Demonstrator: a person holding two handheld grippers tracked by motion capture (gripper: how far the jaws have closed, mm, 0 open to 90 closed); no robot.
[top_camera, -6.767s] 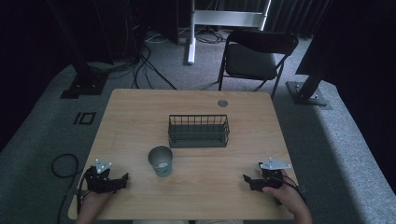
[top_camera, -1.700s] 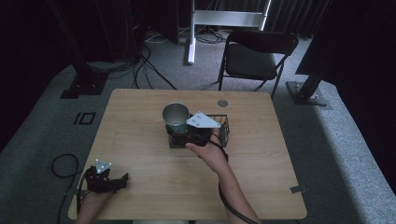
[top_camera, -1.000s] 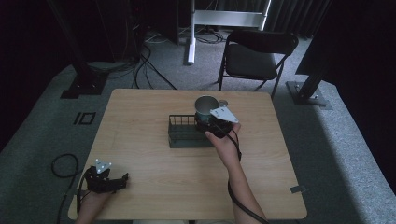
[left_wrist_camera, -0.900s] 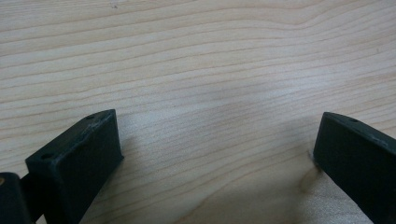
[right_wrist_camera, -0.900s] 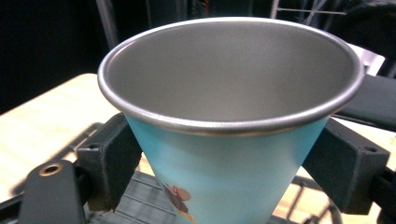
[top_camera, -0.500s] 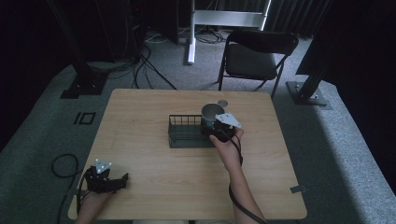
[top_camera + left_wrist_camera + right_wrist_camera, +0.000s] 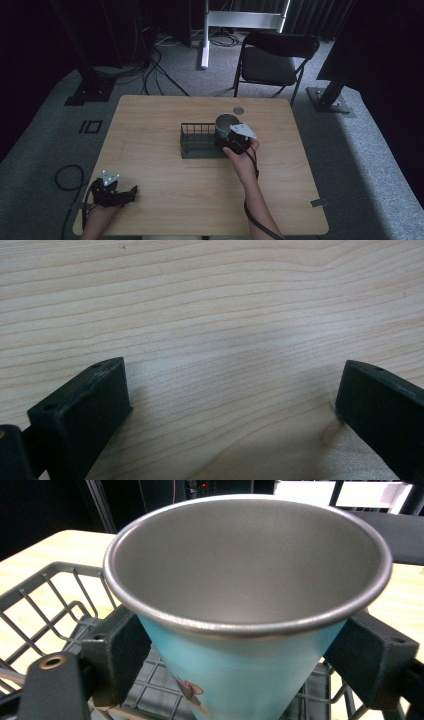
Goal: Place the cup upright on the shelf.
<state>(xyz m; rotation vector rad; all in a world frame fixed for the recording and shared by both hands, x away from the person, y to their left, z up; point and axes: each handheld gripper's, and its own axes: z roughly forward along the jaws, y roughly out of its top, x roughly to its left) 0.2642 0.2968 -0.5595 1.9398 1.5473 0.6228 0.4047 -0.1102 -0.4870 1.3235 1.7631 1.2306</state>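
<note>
Cup (image 7: pixel 250 605): metal, grey inside, rolled rim, light-blue outside with a small printed mark, upright over the wire basket's (image 7: pixel 197 145) right end.
Right gripper (image 7: pixel 231 141): jaws clamped on the cup's sides.
Left gripper (image 7: pixel 114 192): jaws spread, resting on the table (image 7: pixel 150 125).

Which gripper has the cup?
The right gripper, out at the wire basket: its jaws clamp the light blue cup. The left gripper sits open and empty at the near table edge.
</note>
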